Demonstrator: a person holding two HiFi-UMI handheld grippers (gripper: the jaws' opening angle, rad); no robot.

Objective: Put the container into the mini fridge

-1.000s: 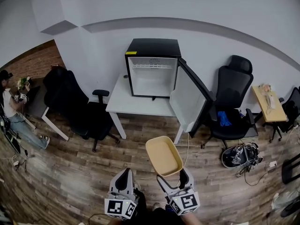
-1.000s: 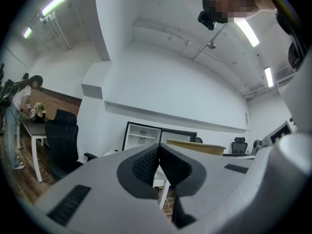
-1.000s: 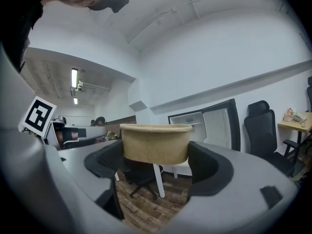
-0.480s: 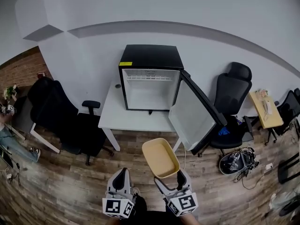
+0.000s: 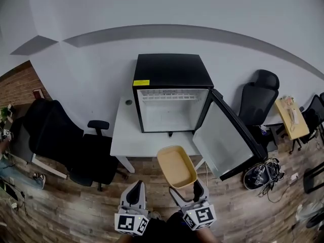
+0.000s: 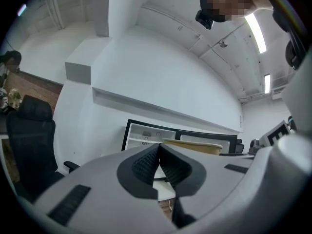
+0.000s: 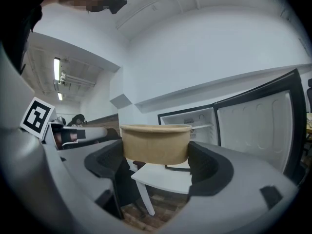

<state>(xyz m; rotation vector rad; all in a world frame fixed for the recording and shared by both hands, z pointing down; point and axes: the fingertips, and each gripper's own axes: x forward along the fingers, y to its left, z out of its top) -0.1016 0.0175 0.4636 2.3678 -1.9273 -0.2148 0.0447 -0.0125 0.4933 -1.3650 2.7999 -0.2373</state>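
**Tan container held in front of an open mini fridge**

- Right gripper (image 5: 188, 192): low in the head view, right of centre. The right gripper view shows its two dark pads clamped on the sides of the container, one pad on each side.
- Container (image 5: 176, 166): tan, open-topped, rounded-rectangular and empty inside. It is held in the air, level, over the near edge of the table and in front of the fridge opening. It is not inside the fridge.
- Left gripper (image 5: 134, 199): low in the head view, left of centre and beside the right gripper. The left gripper view shows its pads pressed together with nothing between them. In that view the rim of the container appears just beyond them to the right.
- Mini fridge (image 5: 172, 92): black cabinet with a white interior, standing on the table against the wall. One wire shelf sits near the top; the rest of the inside is bare.
- Fridge door (image 5: 228, 140): swung wide open to the right, with its white inner face showing.
- Table (image 5: 142, 146): white, with white legs, on a wood-plank floor (image 5: 66, 206).
- Office chairs: one black chair (image 5: 55, 140) left of the table and one (image 5: 259, 97) to the right, behind the door.
- Small wooden table (image 5: 292, 118): at the far right edge.
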